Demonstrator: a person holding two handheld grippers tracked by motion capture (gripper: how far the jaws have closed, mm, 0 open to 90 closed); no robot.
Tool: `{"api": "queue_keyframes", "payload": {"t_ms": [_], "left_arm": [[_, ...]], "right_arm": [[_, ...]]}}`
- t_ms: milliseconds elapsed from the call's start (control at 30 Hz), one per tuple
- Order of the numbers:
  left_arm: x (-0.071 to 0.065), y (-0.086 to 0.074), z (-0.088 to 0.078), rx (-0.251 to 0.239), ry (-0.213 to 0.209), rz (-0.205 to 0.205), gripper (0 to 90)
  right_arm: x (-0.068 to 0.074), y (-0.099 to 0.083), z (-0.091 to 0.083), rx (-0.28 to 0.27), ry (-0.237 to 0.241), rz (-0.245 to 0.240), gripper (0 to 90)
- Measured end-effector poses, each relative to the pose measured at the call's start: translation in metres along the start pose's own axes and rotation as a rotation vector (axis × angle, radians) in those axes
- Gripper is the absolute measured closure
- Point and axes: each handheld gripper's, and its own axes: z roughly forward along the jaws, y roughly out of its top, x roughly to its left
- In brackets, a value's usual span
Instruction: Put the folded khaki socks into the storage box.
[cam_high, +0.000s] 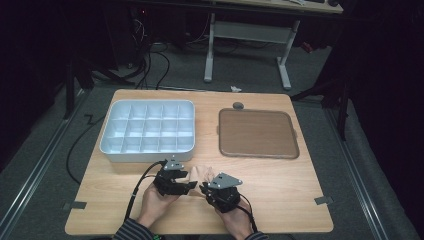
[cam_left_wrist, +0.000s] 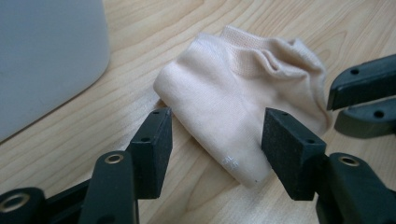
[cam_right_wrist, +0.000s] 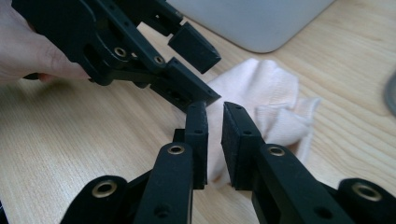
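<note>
**Two grippers meet at a little sock**

The left gripper (cam_left_wrist: 215, 154) has its jaws wide apart. The pale sock (cam_left_wrist: 243, 98) lies flat on the wooden table (cam_high: 280, 180) between them, and the pads do not press it.

The right gripper (cam_right_wrist: 215, 140) has its jaws almost closed, with a bit of the sock's edge in the thin gap. Its tips sit right by the left gripper's lower jaw, which blocks part of the sock.

Just past the sock is the white tray with many small boxes (cam_high: 147, 131). Farther off, right of it, lie the flat brown tray (cam_high: 257, 133) and a small grey disc (cam_high: 238, 105).
</note>
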Motion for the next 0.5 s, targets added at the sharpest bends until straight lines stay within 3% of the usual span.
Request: {"api": "queue_keyframes", "payload": {"t_ms": [200,500], "left_arm": [[-0.001,-0.001,0.004,0.022,0.014,0.009,43.8],[0.0,-0.003,0.009,0.056,0.035,0.032,43.8]], "right_arm": [[0.004,-0.001,0.008,0.027,-0.003,-0.013,80.4],[-0.013,-0.012,0.012,0.063,-0.056,0.023,80.4]]}}
